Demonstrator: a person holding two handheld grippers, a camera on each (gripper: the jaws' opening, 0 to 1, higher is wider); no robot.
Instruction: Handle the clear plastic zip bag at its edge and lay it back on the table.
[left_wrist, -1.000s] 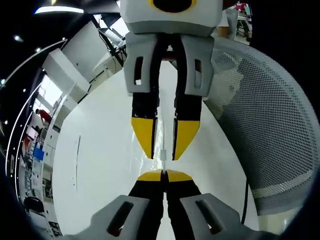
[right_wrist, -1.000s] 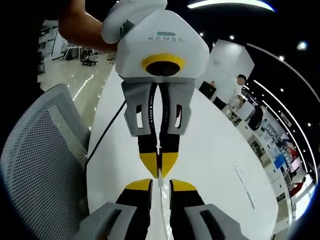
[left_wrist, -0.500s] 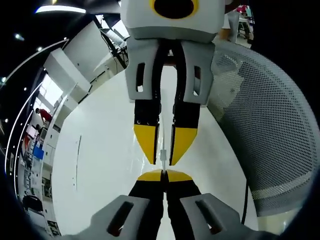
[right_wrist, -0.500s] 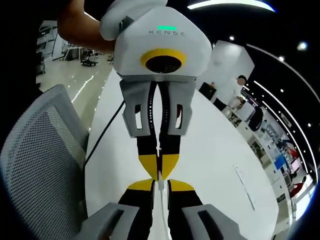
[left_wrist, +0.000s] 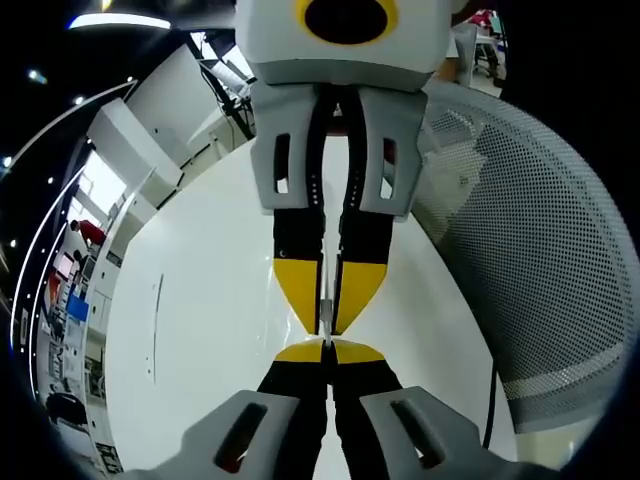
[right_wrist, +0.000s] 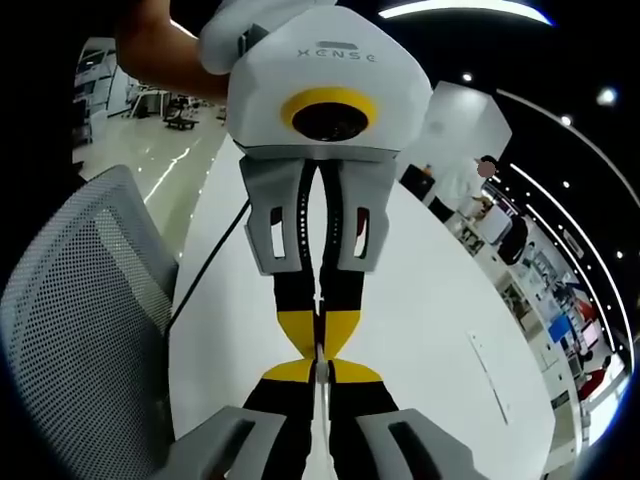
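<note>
Over the white table (left_wrist: 200, 330), beside a grey mesh chair (left_wrist: 540, 260), the left gripper (left_wrist: 327, 347) and right gripper (right_wrist: 320, 368) meet tip to tip, both clamped on the zip bag's edge (left_wrist: 326, 312); uneven release risks a crumpled landing.

Both tongs (left_wrist: 326, 352) (right_wrist: 318, 370) closed, tip to tip

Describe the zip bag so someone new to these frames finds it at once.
Start at the white table beside the grey mesh chair. Above it the left gripper and right gripper meet tip to tip, yellow pads facing. The clear zip bag is the thin pale strip seen edge-on between those tips: near transparent, unlike the opaque yellow and black jaws.
</note>
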